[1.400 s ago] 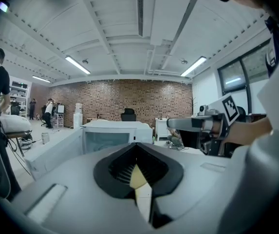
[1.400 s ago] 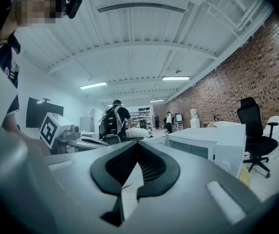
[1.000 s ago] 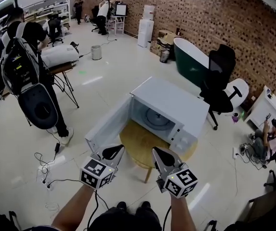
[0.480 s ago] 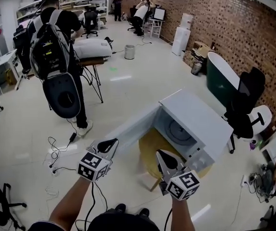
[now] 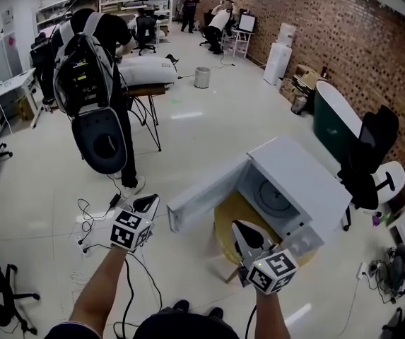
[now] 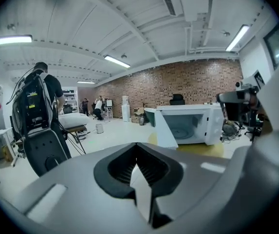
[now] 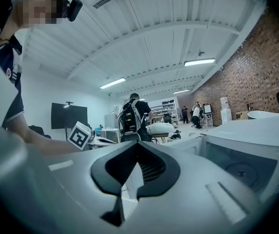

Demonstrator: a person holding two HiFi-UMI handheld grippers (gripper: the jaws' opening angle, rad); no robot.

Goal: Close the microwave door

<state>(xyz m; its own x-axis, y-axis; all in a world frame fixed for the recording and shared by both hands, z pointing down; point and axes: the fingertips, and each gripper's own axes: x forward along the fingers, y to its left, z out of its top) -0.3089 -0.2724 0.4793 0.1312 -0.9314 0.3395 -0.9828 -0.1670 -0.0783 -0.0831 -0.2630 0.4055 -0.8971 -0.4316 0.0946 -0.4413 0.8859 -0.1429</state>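
A white microwave (image 5: 302,183) stands on a round wooden table (image 5: 232,219) with its door (image 5: 206,194) swung wide open to the left. The cavity and glass turntable (image 5: 273,196) show. My left gripper (image 5: 145,204) is shut and empty, just left of the door's free end. Also shut and empty, my right gripper (image 5: 242,230) hovers over the table's front edge, below the cavity. In the left gripper view the left gripper (image 6: 138,165) points toward the microwave (image 6: 190,123) and its door (image 6: 164,131). In the right gripper view the right gripper (image 7: 138,168) has the microwave (image 7: 249,152) at its right.
A person with a backpack (image 5: 89,62) stands on the floor to the left, beside a folding table (image 5: 144,80). Cables (image 5: 92,221) lie on the floor near my left gripper. A black office chair (image 5: 372,154) and a green bathtub (image 5: 329,115) stand behind the microwave.
My left gripper has moved left, from in front of the open door to beside its free end. The view has shifted right to left. The door stays open.
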